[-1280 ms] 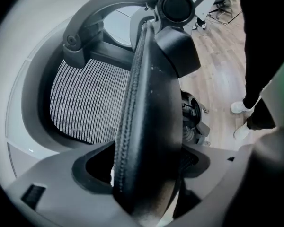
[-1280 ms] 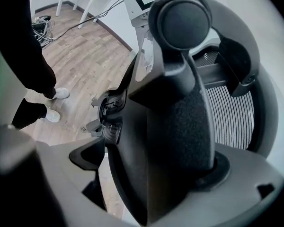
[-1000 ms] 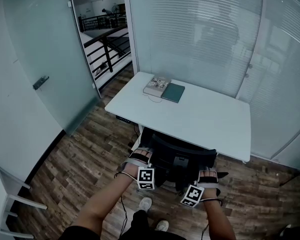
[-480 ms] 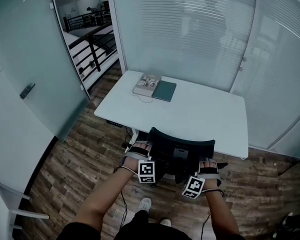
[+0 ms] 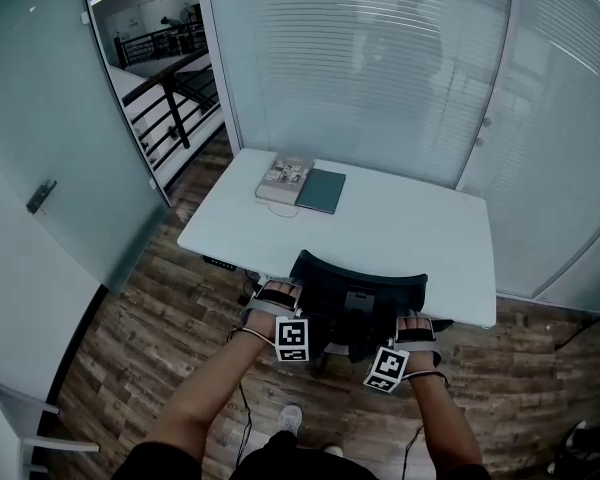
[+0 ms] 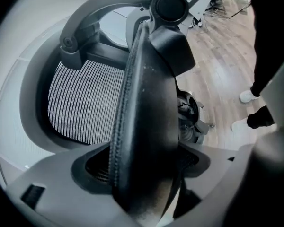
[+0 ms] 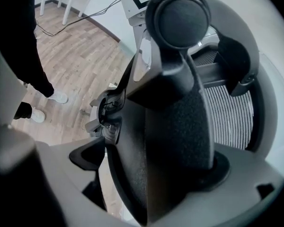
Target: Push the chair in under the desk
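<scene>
left gripper (image 5: 277, 298) and right gripper (image 5: 416, 326) each clamp a side edge of the chair (image 5: 360, 286) back, with the desk (image 5: 420, 230) straight ahead of both.

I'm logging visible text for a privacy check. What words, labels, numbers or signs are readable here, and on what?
No text reads clearly.
Pale book on the desk: cover print, too small to read.
Green book: no print visible.
Left marker cube, right marker cube: square code patterns, no letters.
</scene>
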Available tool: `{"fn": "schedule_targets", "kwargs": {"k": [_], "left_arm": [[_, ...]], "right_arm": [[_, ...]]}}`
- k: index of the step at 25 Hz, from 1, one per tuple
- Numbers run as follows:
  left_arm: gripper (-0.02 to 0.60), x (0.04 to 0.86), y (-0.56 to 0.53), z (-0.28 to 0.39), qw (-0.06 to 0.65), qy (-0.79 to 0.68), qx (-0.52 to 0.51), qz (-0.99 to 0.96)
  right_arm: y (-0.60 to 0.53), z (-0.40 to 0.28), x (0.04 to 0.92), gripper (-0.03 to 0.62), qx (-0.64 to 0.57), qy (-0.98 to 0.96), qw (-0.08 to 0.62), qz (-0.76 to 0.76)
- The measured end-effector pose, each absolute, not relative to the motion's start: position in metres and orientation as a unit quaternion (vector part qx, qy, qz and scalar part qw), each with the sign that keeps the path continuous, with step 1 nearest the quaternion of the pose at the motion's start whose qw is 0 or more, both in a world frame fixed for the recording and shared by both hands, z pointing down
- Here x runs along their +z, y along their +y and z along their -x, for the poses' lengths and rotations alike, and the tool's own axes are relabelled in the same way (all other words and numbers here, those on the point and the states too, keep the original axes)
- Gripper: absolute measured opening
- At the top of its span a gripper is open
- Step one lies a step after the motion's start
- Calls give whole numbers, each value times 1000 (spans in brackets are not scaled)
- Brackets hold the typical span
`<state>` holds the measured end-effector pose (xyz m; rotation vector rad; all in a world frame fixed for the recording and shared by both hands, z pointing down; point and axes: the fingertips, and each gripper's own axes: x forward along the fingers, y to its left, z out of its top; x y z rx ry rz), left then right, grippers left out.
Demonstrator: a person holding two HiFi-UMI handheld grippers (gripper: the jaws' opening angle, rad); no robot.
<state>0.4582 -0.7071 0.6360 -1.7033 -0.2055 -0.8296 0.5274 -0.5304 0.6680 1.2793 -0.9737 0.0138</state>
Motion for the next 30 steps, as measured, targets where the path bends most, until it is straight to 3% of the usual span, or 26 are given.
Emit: {"fn": "schedule_targets", "kwargs": {"k": [30], "left_arm": [[379, 628, -759, -498, 593, -99, -319, 732]], "right_arm": [[-578, -557, 660, 538, 8, -395, 695, -601]]}}
